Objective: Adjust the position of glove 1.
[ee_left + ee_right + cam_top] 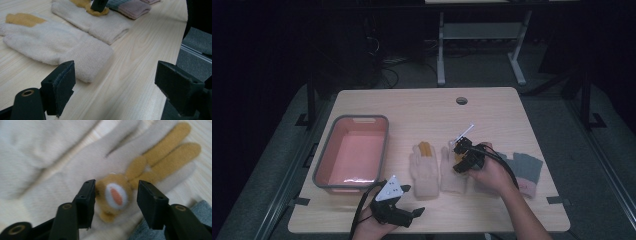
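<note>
Two cream gloves lie side by side in the middle of the table (492, 107). The left glove (426, 170) (50, 47) has yellow fingertips. The right glove (451, 176) (62, 182) carries a yellow animal face (113, 195) with long yellow ears. My right gripper (462, 156) (116, 195) points down onto that glove, its jaws on either side of the face. The left pad sits at the face's edge and a thin gap shows at the right pad. Near the front edge my left gripper (413, 200) (115, 85) is wide open over bare wood, just short of the left glove's cuff.
A pink bin with a grey rim (384, 145) stands at the left of the table. A grey and pink pair of gloves (526, 170) (130, 7) (200, 212) lies right of the right hand. A small white item (464, 132) lies behind the gloves. A cable hole (461, 100) is at the back.
</note>
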